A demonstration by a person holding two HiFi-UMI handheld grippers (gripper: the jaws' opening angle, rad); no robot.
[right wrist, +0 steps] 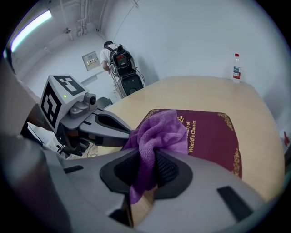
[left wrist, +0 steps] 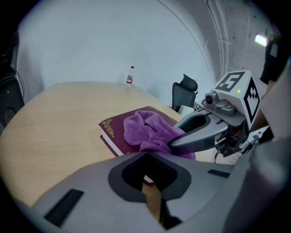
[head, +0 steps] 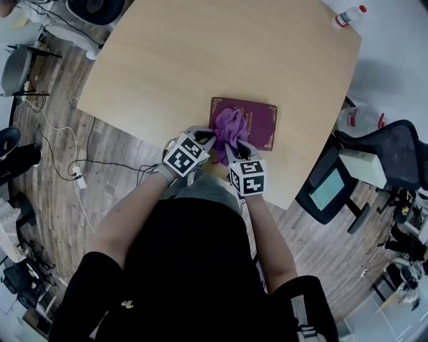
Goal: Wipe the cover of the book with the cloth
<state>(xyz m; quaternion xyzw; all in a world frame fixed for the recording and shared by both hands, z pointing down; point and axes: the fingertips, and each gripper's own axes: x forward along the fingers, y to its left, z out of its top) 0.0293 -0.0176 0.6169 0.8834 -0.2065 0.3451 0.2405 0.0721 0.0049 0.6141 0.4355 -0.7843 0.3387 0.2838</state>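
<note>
right gripper [right wrist: 144,160] tight on purple cloth [right wrist: 164,129] atop book [right wrist: 213,136]

Maroon book [head: 259,120], gold-trimmed, lay closed and flat by the tabletop's [head: 200,60] near edge. Purple cloth [head: 229,130] sat bunched up on its cover, spilling past the near side.

The table [head: 167,60] lies bare beyond and to the left of the book [head: 261,123], so there is wide room to pass. The book's near side is crowded: the left gripper [head: 206,137] and right gripper [head: 231,148] sit close together at the cloth [head: 231,125]. A bottle [head: 348,16] stands at the far right corner, well apart. A chair [head: 394,157] seems to flank the right edge.
</note>
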